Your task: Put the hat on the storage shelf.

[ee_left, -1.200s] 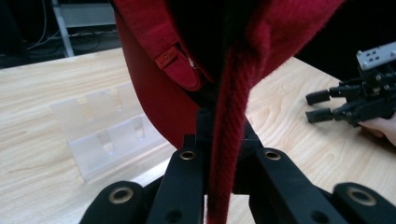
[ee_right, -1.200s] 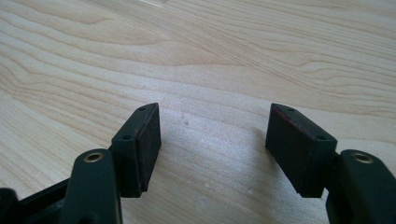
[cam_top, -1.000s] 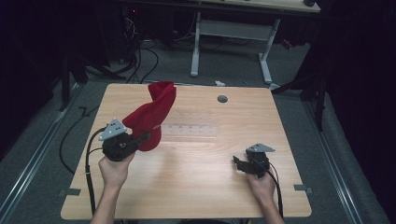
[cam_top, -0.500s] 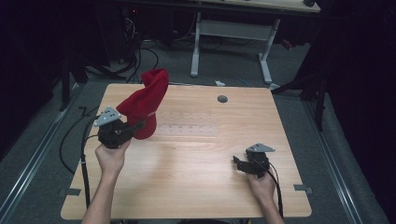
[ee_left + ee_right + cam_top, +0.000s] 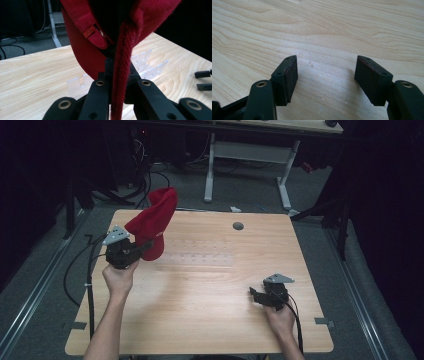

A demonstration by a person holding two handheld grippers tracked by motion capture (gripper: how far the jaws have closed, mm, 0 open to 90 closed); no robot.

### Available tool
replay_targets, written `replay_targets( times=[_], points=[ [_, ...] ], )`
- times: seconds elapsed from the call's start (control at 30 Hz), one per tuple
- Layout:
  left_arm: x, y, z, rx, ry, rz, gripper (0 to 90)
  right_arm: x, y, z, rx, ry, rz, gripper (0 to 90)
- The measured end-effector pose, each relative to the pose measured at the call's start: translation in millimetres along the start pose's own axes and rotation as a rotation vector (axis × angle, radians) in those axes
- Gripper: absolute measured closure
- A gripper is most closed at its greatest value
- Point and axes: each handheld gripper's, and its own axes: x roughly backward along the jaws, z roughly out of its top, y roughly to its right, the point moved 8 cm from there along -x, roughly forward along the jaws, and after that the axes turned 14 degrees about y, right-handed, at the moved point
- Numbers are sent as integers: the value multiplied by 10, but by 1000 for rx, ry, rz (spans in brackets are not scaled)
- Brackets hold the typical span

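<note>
Left gripper (image 5: 131,252) is clamped on the ribbed edge of a red knitted fabric hat (image 5: 152,222), holding it lifted above the left rear of the light wooden table (image 5: 200,320). Lifting looks done; placing remains. Right gripper (image 5: 260,296) rests wide apart, holding nothing. A clear plastic slotted rack (image 5: 200,256) lies flat beside the hat, nothing in it.

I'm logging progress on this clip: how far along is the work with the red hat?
Done: the left claw is shut on the edge of the red knit hat and holds it raised over the table. In hand: the hat hangs above the clear plastic rack. Left: setting it down or handing it over; the right claw rests open and empty over bare wood.
</note>
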Motion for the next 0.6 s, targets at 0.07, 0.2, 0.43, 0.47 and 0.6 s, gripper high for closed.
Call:
replay_targets(
  times=[0.07,0.2,0.43,0.47,0.6],
  points=[
    [-33,-45,-4,6,4,10,851,0,1,0,1,0,0,352],
    [-101,-105,-28,4,-8,24,850,-1,0,0,1,1,0,352],
    [-195,-150,-53,-3,-10,24,850,1,-1,-1,-1,0,-2,352],
    [-208,-161,-64,-4,-10,25,850,2,-1,-1,-2,0,-2,352],
    [-249,-201,-99,-12,-12,37,851,3,-1,-2,-2,0,-3,351]
  ],
)
